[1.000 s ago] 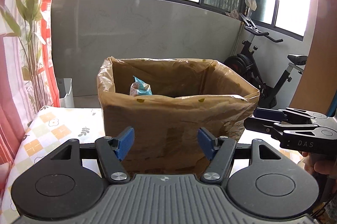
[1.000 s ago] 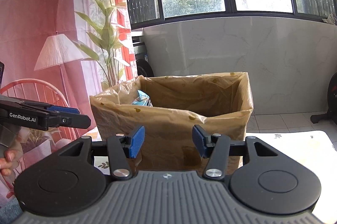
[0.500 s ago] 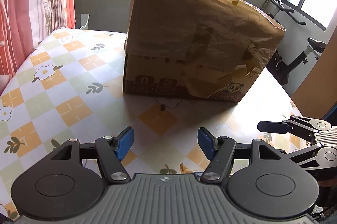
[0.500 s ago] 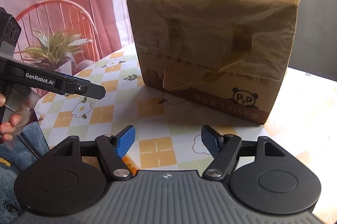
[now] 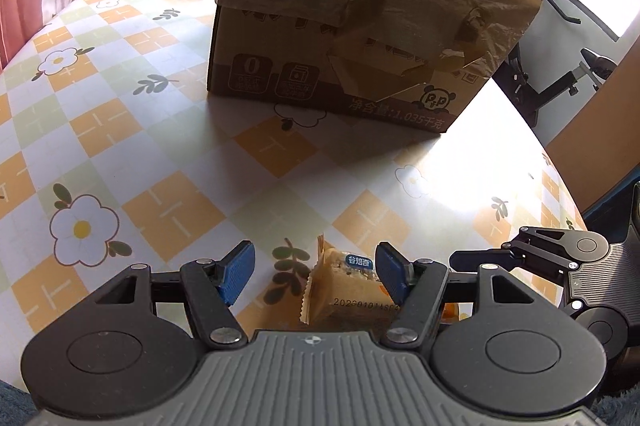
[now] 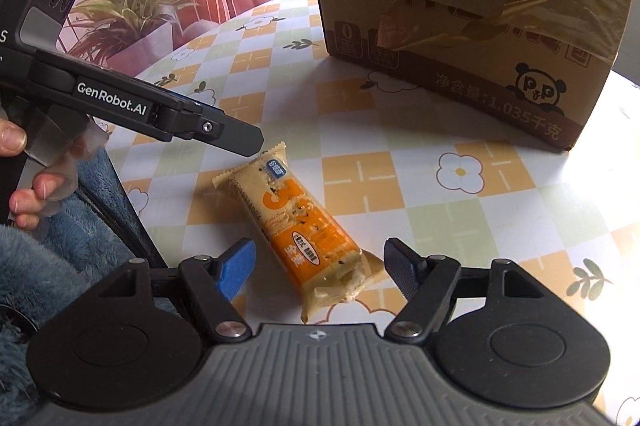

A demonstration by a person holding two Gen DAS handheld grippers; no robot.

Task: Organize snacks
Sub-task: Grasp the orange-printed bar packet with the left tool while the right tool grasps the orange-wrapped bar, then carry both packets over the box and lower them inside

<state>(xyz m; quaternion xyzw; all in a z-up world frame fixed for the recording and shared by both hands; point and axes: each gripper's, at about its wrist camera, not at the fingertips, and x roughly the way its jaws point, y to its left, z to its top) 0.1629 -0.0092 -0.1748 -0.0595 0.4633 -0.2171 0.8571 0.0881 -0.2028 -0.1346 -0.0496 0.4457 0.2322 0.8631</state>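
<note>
While box (image 6: 472, 37) sits w/ contents unseen, both fingers spread, bar (image 6: 298, 226) on table.

An orange-and-cream wrapped snack bar (image 6: 298, 226) lies flat and slantwise on the flowered checked tablecloth (image 6: 400, 193), its near end crumpled, a blue label at its far end. Well beyond it stands a tall cardboard box (image 6: 472, 5) draped in brown plastic, panda logo low on its side
</note>
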